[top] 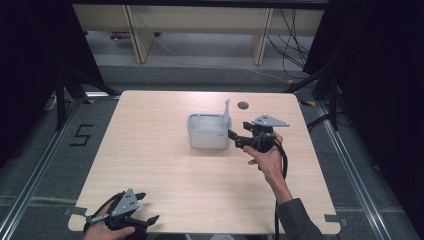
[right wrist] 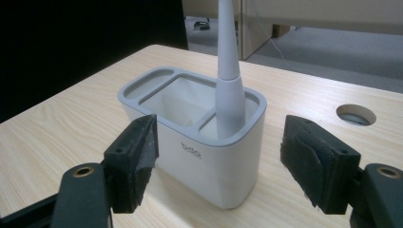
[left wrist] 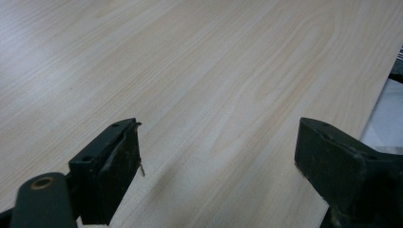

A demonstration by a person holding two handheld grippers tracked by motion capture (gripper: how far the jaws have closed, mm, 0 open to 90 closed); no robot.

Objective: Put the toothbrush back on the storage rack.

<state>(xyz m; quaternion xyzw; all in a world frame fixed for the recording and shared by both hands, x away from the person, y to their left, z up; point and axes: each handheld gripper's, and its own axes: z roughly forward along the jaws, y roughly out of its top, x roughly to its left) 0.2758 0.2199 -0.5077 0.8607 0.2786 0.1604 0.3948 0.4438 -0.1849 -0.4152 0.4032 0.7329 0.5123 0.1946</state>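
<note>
- The jaws of the right gripper [right wrist: 218,164] stand wide apart, one pad on each side of the near end of the holder [right wrist: 192,137], neither pad pressing on it (a gap shows on both sides in the right gripper view).
- The jaws of the left gripper [left wrist: 218,152] are also wide apart, with only bare table [left wrist: 190,71] between them.
- The holder is a white, rounded-oblong box with a grey rim, standing upright on the table a little right of the table's middle in the high view [top: 208,131].
- Its top is split into three compartments: a narrow one at the far end, a large one in the middle, a small one at the near end (near and far as the right gripper view has them).
- A grey brush handle [right wrist: 229,71] stands in the small near compartment, upright and thinning toward the top; its upper end runs out of the right gripper view.
- In the high view the handle [top: 226,112] rises from the holder's right end, the end that faces the right gripper [top: 235,139].
- The right hand [top: 270,157] holds its gripper level, pointing left at the holder, just beside it.
- The left hand [top: 107,227] holds its gripper [top: 147,212] at the table's near left corner, well apart from the holder.
- A round hole [top: 243,105] is cut in the table behind the holder, near its right end.
</note>
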